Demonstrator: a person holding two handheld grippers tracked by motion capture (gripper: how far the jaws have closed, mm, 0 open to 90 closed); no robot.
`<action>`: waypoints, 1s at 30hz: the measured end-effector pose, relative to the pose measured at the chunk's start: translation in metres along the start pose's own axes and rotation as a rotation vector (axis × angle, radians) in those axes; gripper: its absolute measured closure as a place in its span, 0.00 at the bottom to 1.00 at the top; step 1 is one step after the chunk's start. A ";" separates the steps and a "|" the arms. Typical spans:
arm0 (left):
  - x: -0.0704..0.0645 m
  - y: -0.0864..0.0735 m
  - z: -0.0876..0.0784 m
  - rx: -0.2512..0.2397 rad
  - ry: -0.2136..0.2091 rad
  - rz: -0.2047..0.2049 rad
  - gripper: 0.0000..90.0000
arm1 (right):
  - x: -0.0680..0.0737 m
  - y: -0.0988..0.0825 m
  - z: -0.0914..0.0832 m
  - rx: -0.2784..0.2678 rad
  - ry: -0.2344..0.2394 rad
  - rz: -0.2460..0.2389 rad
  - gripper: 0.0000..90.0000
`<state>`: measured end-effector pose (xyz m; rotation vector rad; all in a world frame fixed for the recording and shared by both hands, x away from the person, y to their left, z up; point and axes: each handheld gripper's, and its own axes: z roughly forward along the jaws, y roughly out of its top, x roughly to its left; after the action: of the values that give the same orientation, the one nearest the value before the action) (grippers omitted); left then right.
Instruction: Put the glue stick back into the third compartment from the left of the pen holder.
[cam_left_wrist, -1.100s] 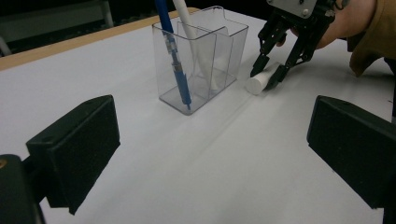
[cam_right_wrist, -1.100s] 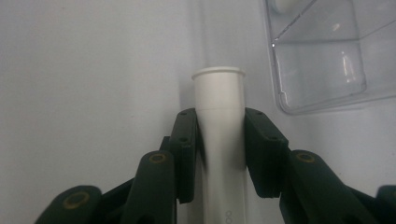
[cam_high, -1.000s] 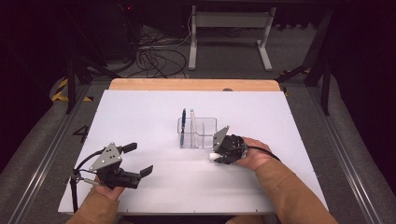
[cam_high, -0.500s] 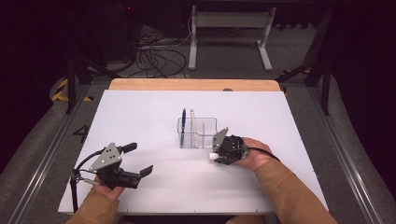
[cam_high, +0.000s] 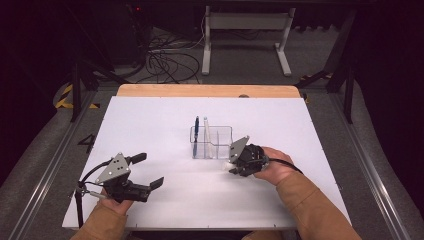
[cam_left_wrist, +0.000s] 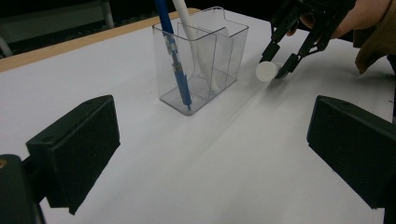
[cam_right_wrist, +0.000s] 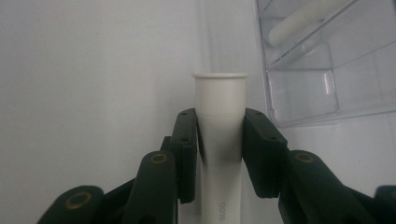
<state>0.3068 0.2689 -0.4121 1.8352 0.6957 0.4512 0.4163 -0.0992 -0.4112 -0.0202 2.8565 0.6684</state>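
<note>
My right gripper (cam_right_wrist: 220, 133) is shut on a white cylindrical stick (cam_right_wrist: 220, 100) that lies low over the white table, its capped end sticking out past the pads. In the high view the right gripper (cam_high: 234, 166) sits just right of and in front of a clear plastic organizer (cam_high: 223, 134). The left gripper view shows the stick's round cap (cam_left_wrist: 267, 71). The organizer (cam_left_wrist: 229, 42) holds a blue pen (cam_left_wrist: 175, 56) and a white pen (cam_left_wrist: 191, 32), both leaning. My left gripper (cam_high: 149, 170) rests at the front left, open, with nothing between its pads (cam_left_wrist: 77, 149).
The white table top (cam_high: 150, 125) has a wooden strip (cam_high: 200, 90) along its far edge. Beyond it on the dark floor are cables (cam_high: 165, 57) and a metal stand (cam_high: 245, 30). An empty organizer compartment (cam_right_wrist: 303, 88) lies right of the stick.
</note>
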 end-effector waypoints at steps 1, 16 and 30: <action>0.000 0.000 0.000 -0.004 0.000 -0.002 0.04 | 0.000 0.000 -0.001 0.000 -0.002 0.003 0.75; 0.000 0.000 0.000 -0.004 0.001 -0.001 0.04 | 0.004 0.005 -0.017 -0.043 -0.015 -0.003 0.75; 0.000 0.000 0.000 -0.003 -0.001 -0.002 0.04 | 0.004 0.016 -0.051 -0.208 -0.043 0.039 0.75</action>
<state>0.3071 0.2688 -0.4124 1.8314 0.6960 0.4496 0.4015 -0.1076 -0.3602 0.0182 2.7405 0.9586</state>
